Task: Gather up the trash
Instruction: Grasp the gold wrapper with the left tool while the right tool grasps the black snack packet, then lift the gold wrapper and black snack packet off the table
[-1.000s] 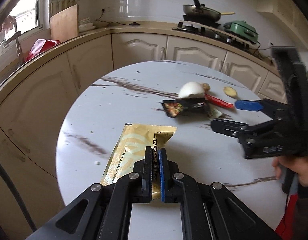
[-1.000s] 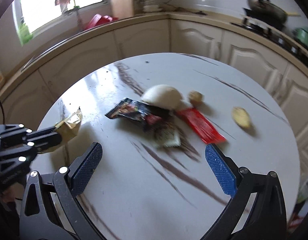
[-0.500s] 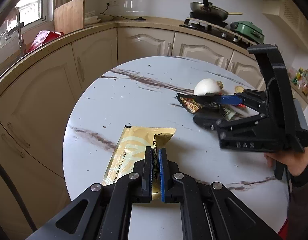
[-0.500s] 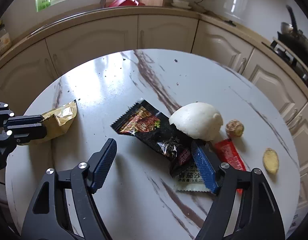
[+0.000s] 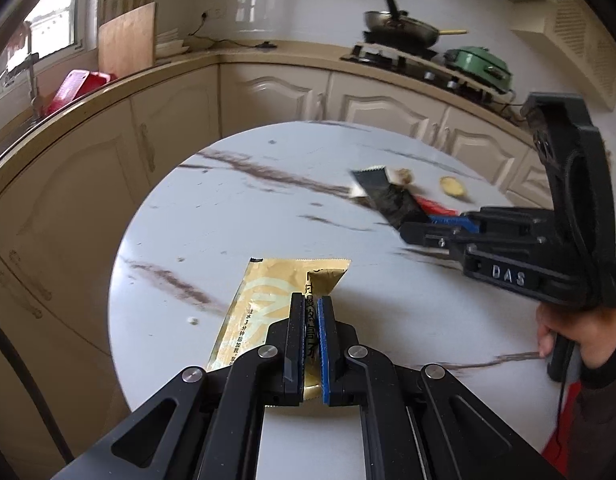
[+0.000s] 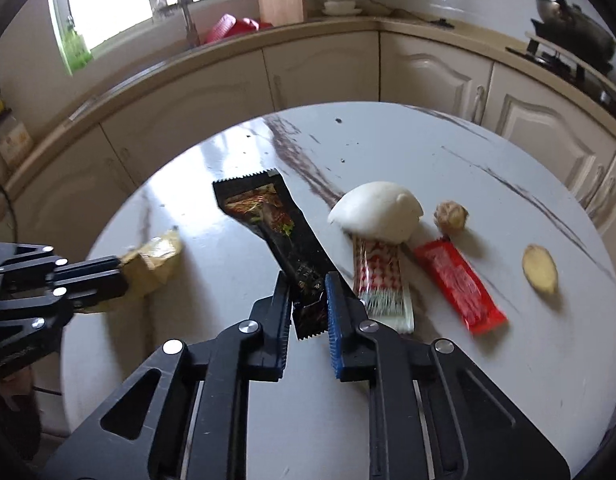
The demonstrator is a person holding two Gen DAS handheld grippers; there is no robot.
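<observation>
You are standing at a round white marble-patterned table in a kitchen, holding a gripper in each hand. Your left gripper is clenched on a gold foil sachet, pinching its near end while the rest of the packet is lying flat on the tabletop in front of the fingers. In the right wrist view that same sachet is showing at the table's left edge, crumpled at the tip of the left gripper.

Your right gripper is clamping the near end of a black snack wrapper, which is stretching away from the jaws toward the far left, its serrated far edge pointing at the window side. Just to the right of it, a red-and-white checked sachet is lying partly under a white eggshell half. Beside those are a red packet, a small brown lump too blurred to identify, and a pale slice of ginger further right, set apart from the rest.
</observation>
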